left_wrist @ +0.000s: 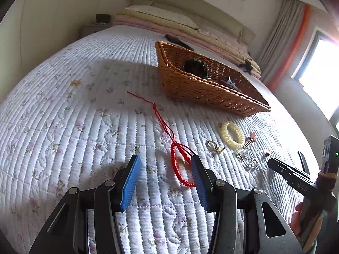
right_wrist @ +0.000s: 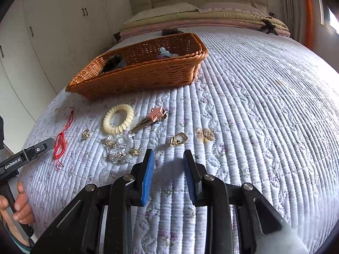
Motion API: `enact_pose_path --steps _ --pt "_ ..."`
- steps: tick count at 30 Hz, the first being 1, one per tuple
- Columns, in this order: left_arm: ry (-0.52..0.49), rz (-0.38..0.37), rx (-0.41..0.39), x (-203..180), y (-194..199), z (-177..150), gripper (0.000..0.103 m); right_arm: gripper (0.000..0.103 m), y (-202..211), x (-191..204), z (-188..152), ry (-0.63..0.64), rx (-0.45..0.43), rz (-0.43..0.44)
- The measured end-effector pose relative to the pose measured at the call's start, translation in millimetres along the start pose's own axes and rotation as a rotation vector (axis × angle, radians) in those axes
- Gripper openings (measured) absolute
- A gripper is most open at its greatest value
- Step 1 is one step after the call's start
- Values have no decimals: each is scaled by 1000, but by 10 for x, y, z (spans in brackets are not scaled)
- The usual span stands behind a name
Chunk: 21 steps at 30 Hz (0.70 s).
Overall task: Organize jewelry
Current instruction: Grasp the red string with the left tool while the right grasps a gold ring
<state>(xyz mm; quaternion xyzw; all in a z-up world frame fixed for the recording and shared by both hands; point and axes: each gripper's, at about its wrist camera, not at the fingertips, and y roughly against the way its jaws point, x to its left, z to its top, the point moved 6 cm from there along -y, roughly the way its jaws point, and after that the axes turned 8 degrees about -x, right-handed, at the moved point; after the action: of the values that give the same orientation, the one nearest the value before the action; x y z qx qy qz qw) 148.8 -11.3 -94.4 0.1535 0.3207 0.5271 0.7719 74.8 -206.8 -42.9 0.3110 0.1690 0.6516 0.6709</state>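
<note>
Readable on left gripper (right_wrist: 29,156) body: "GenRobot.AI". Red braided cord bracelet (left_wrist: 182,165) with loose tail, flat on white quilted floral bedspread (left_wrist: 63,116), long axis running away toward brown woven wicker basket (left_wrist: 211,93). Left gripper (left_wrist: 165,175) spread, empty, over bracelet loop. Right gripper (right_wrist: 168,169) parted, empty, near gold metal clasp (right_wrist: 179,139).

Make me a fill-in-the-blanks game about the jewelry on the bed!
1. The braided cord bracelet is ____ in colour.
2. The basket is woven from ____ wicker.
3. The cream spiral hair tie lies on the ____, not in the basket.
4. Both the left gripper and right gripper hold ____.

Missing words: red; brown; quilt; nothing
</note>
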Motion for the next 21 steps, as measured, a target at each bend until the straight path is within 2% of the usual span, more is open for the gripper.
enact_pose_path --steps 6,11,17,19,21 --pt "-19 7 2 -25 -9 -7 50 31 -131 31 64 14 26 -32" --pt "-37 13 4 -52 -8 -13 50 31 -259 57 115 18 33 -7" --pt "-66 9 8 -97 -9 -28 50 31 -286 72 121 33 28 -27" --pt "-83 17 9 -122 -12 -39 50 28 -291 79 120 42 23 -42" --pt "-100 29 7 -135 -13 -50 49 19 -296 76 120 39 18 -52"
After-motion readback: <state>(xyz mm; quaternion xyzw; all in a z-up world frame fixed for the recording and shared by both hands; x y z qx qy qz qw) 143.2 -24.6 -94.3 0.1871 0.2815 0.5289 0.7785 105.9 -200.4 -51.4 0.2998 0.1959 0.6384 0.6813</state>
